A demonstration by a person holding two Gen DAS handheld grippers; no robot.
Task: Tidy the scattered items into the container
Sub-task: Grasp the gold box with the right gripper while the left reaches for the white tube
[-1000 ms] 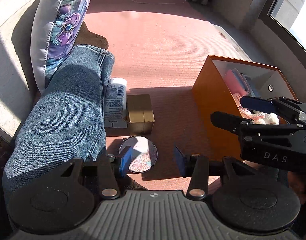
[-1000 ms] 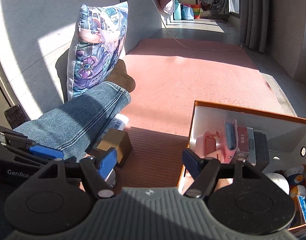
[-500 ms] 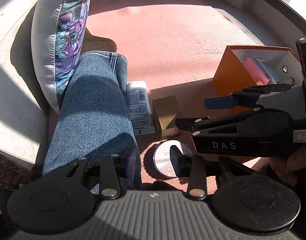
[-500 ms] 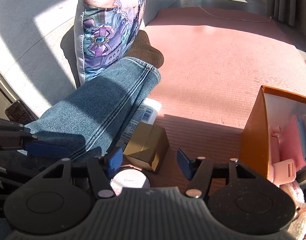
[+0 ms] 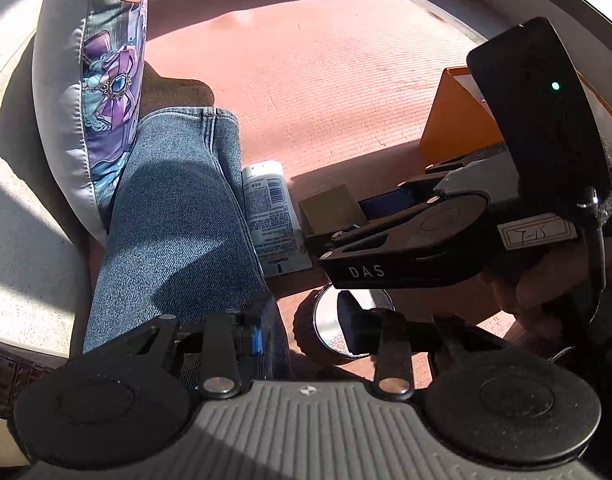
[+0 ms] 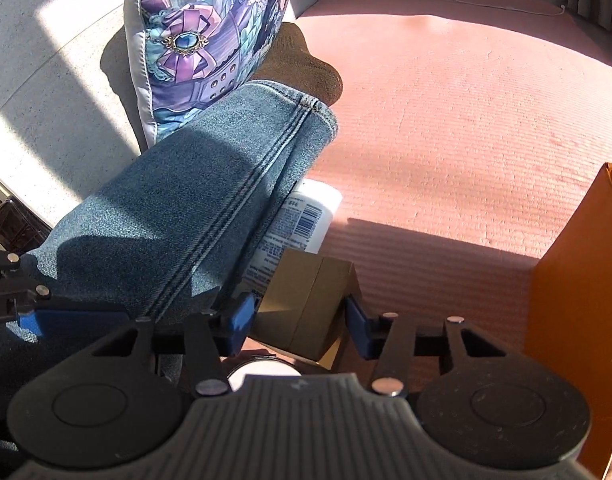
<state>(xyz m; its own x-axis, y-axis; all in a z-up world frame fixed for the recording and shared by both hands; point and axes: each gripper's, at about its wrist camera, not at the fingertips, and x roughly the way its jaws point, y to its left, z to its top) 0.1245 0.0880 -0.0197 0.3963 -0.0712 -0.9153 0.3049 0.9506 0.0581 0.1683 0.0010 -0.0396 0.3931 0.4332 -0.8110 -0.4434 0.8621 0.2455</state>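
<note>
We note the orange container (image 6: 577, 320) at right on the mat (image 6: 445, 120). The right claw (image 6: 298, 326) stands apart, straddling the gold box (image 6: 306, 304); an off-centre closure could skid it against the tube (image 6: 302, 220). The left claw (image 5: 302, 330) is apart, idle over the mirror (image 5: 329, 328).

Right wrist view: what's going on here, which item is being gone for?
A person sitting on a pink mat works two handheld grippers. The right gripper is open with its fingers either side of a small gold box, not yet closed on it. The left gripper is open, low beside a round compact. A white lotion tube lies against the jeans leg. The orange container stands to the right.
</note>
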